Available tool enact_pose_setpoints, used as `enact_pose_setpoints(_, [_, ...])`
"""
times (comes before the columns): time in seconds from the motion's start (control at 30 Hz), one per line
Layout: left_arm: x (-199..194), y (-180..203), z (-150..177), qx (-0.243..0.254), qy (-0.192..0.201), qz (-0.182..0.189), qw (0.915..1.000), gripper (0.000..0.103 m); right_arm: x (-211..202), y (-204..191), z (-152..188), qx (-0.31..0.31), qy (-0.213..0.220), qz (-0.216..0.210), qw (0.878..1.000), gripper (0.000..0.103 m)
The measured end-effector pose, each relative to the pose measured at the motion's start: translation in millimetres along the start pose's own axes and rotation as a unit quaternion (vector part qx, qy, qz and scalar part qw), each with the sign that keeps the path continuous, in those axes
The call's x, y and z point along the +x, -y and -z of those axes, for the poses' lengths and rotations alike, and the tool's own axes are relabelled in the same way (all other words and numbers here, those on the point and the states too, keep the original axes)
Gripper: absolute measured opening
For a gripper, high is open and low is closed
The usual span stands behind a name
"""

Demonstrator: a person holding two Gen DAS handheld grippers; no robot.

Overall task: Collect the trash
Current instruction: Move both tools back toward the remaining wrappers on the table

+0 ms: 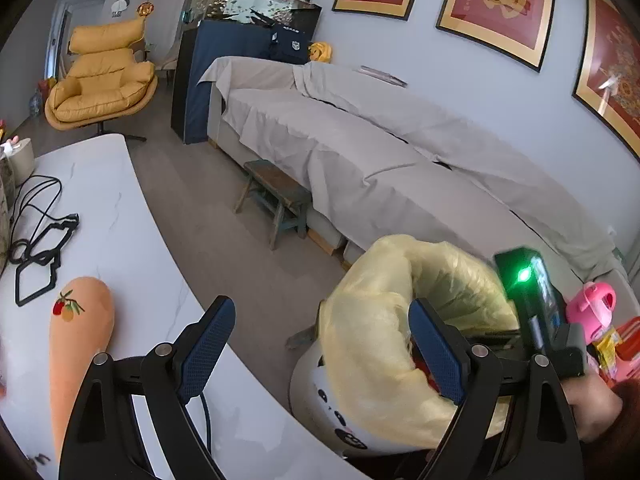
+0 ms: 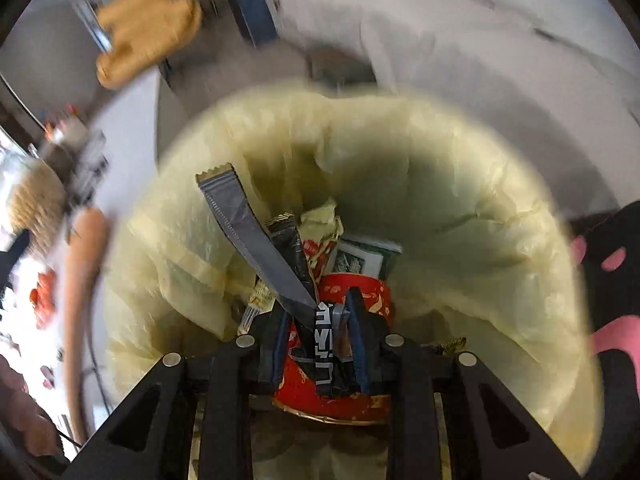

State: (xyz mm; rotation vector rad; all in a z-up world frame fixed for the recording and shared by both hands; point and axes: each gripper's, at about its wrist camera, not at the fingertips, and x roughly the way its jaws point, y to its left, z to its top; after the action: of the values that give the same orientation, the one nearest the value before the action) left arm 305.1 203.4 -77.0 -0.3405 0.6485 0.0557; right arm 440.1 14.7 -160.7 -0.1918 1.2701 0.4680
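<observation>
A white bin with a panda face [image 1: 320, 400], lined with a pale yellow bag [image 1: 376, 320], stands on the floor beside the table. My left gripper [image 1: 322, 308] is open and empty, spanning the table's edge and the bin's near rim. In the right wrist view my right gripper [image 2: 318, 304] points down into the bag [image 2: 460, 200], shut on a long silver and black wrapper [image 2: 240, 220] that sticks up to the left. Below it lie a red container [image 2: 360, 292], a green and white box [image 2: 360, 260] and crumpled paper. The right device's black body [image 1: 536, 300] shows over the bin.
The white marble table [image 1: 120, 200] carries a black cable [image 1: 40, 240] and a long orange cushion [image 1: 80, 328]. A wooden stool [image 1: 276, 200] and a grey covered sofa [image 1: 400, 152] stand beyond the bin. A pink bottle [image 1: 592, 308] sits at the right.
</observation>
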Motion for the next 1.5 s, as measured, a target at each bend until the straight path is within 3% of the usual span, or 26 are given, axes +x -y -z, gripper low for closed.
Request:
enact_pose_setpoints(0.17, [7.5,-0.5,2.6,-0.008,-0.010,0.005,0.9999,0.088,-1.2,-1.3,6.6,-0.001,0.002,0.007,1.000,0.030])
enact_pose_setpoints(0.33, [-3.8,3.8,-3.6,-0.009,0.001,0.002,1.0000,0.088,-42.0,-0.2,21.0,-0.001,0.066,-0.006,0.998,0.045])
enact_pose_setpoints(0.4, [-11.9,8.6,-6.9,-0.007,0.008,0.001,0.9999,0.090,-61.8,2.0,28.5,0.001,0.094,-0.006,0.996,0.057])
enact_pose_setpoints(0.57, [-35.9,28.5,-12.9,0.003,0.026,0.008,0.9996,0.091,-111.5,13.9,48.9,0.016,0.149,-0.005,0.989,0.062])
enact_pose_setpoints(0.8, [-66.8,81.5,-6.2,0.038,0.037,0.040,0.9978,0.092,-187.1,48.4,115.0,0.042,0.230,0.013,0.972,0.081])
enact_pose_setpoints(1.0, [-76.0,140.3,13.7,0.079,0.018,0.086,0.9930,0.092,-250.8,79.1,195.5,0.052,0.311,0.071,0.946,0.092])
enact_pose_setpoints(1.17, [-74.6,197.7,45.3,0.132,-0.016,0.146,0.9803,0.092,-279.8,114.4,261.2,0.080,0.325,0.142,0.932,0.096])
enact_pose_setpoints(1.3, [-69.9,241.4,74.4,0.161,-0.054,0.195,0.9659,0.092,-292.0,149.0,307.0,0.112,0.310,0.199,0.923,0.101])
enact_pose_setpoints(1.5, [-62.9,302.8,127.5,0.211,-0.129,0.272,0.9301,0.092,-305.3,203.3,376.9,0.189,0.286,0.259,0.903,0.101])
